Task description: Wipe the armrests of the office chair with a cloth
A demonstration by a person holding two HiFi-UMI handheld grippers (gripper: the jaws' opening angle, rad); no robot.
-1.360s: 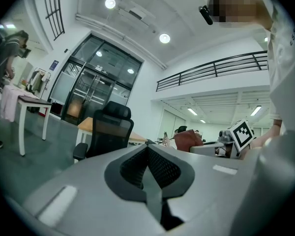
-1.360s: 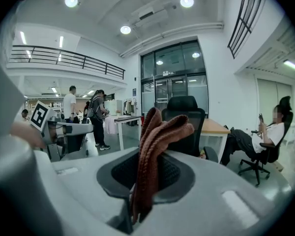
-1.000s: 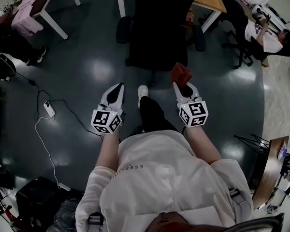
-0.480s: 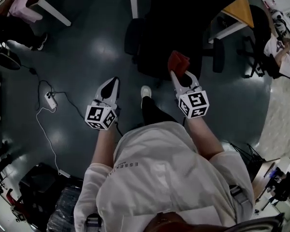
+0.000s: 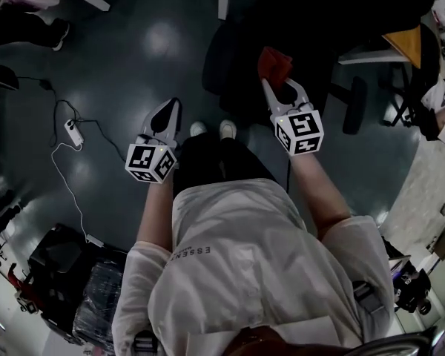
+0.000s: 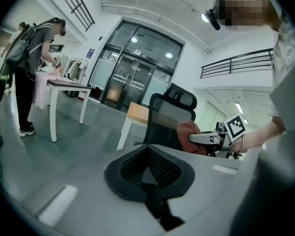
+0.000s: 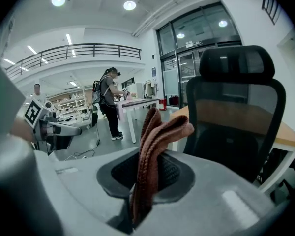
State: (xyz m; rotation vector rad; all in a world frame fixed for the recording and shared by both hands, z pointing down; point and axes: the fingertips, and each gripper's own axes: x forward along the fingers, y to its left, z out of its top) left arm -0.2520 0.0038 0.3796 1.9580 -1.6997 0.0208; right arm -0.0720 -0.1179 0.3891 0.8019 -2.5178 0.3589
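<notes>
- Grey, shiny floor (image 5: 133, 73) lies under everything; a white power strip (image 5: 73, 130) with its thin cable rests on it at the far left, well apart from the work.
- Pale plastic left tongs (image 5: 170, 116) are clenched on nothing. They hang low beside the person's leg, I think only waiting, because this task needs one tool.
- Rust-red cloth (image 5: 274, 63), thick and knitted, is pinched in the right tongs (image 5: 280, 87). It is folded in soft layers and stands up past the tips, so a free pad of fabric can meet a surface.
- Black office chair (image 7: 236, 132) stands just ahead of the cloth, with a mesh back and a separate headrest.
- One padded armrest (image 5: 354, 106), dark and rounded, shows at the chair's right side; the cloth does not touch it yet, so wiping seems not begun.
</notes>
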